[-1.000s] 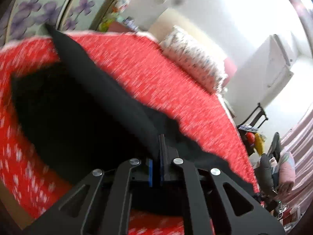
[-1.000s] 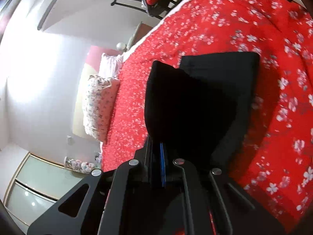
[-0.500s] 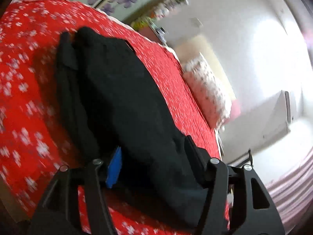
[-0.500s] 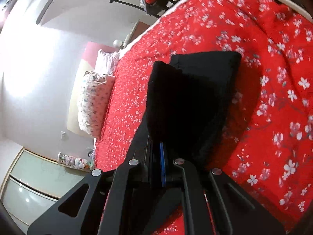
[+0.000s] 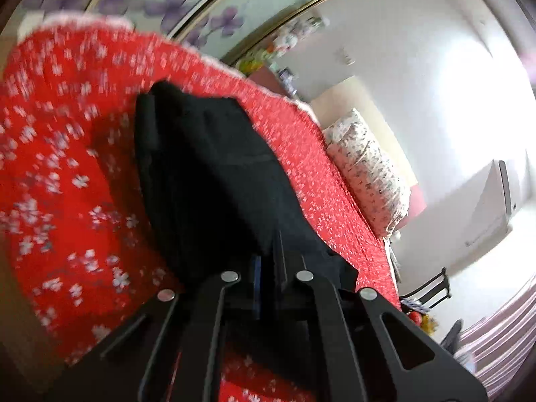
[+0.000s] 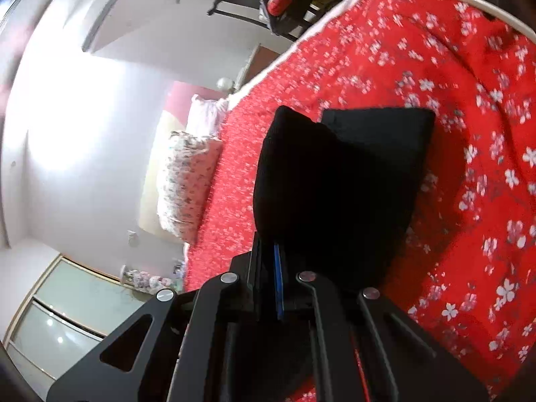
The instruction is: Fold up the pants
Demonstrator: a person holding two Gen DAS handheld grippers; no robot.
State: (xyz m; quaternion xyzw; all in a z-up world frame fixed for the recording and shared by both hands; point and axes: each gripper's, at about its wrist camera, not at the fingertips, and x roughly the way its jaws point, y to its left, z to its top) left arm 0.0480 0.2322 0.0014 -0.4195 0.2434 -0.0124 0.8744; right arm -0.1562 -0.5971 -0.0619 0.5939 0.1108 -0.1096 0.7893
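The bed (image 5: 67, 174), covered in a red floral quilt, carries the whole work area; a pillow (image 5: 368, 174) lies at its far end by the wall.

The pants (image 5: 207, 167) are black and lie on the quilt as a long, narrow band. In the left wrist view I see their long axis run from the left tool (image 5: 268, 268) straight away to a far end near the quilt's edge. In the right wrist view the pants (image 6: 335, 184) run the same way, out from the right tool (image 6: 274, 261) to a squared far end, with a raised hump of cloth on the left.

Both tools sit at the near end of the pants, one at each near corner as I judge it, so neither is nearer the work. I judge that the coming fold turns on this: the free length lies dead ahead of both tools, so the near end would travel along the long axis toward the far end.

The left tool is closed together with black cloth between its fingers. The right tool is likewise clamped on the pants, cloth rising directly from its tips.
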